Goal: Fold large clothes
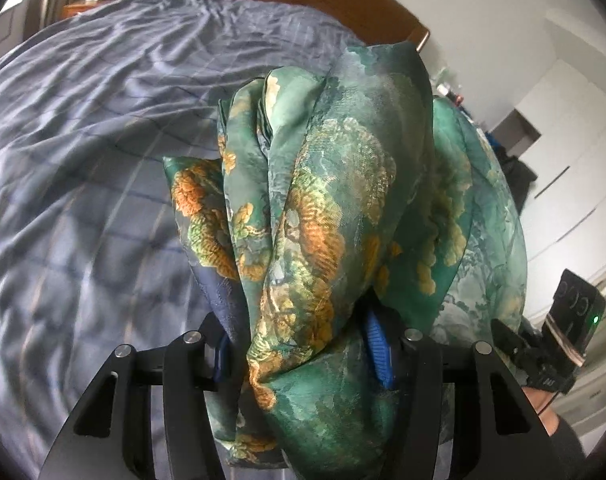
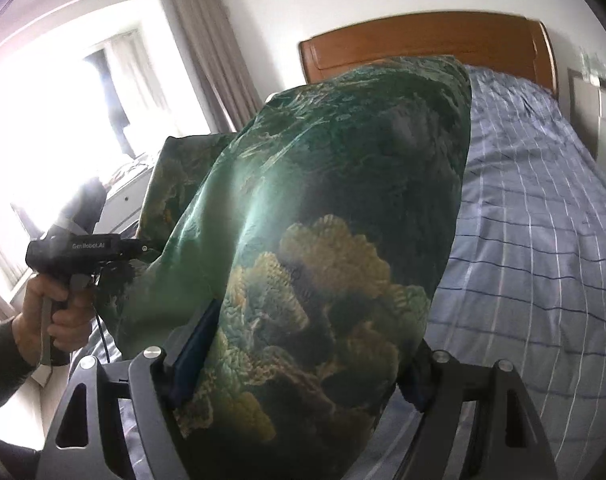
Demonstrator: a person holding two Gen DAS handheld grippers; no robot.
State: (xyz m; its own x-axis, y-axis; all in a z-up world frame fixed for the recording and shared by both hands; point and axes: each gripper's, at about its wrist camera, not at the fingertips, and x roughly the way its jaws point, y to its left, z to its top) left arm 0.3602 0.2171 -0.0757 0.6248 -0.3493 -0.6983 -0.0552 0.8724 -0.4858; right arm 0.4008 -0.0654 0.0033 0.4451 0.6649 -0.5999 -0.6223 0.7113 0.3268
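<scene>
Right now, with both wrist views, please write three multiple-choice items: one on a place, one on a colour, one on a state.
1. Where is the wooden headboard?
A. at the far end of the bed
B. on the floor
C. behind the curtain

2. The garment is mainly
A. red
B. green with orange-gold patches
C. plain white

3. The left claw is
A. open and empty
B. closed on the garment
C. out of view

Key:
1 A, the headboard stands beyond the checked blue bedsheet.
2 B, the print shows in both views.
3 B, fabric is bunched between its blue fingertips; the right claw grips it too.
</scene>
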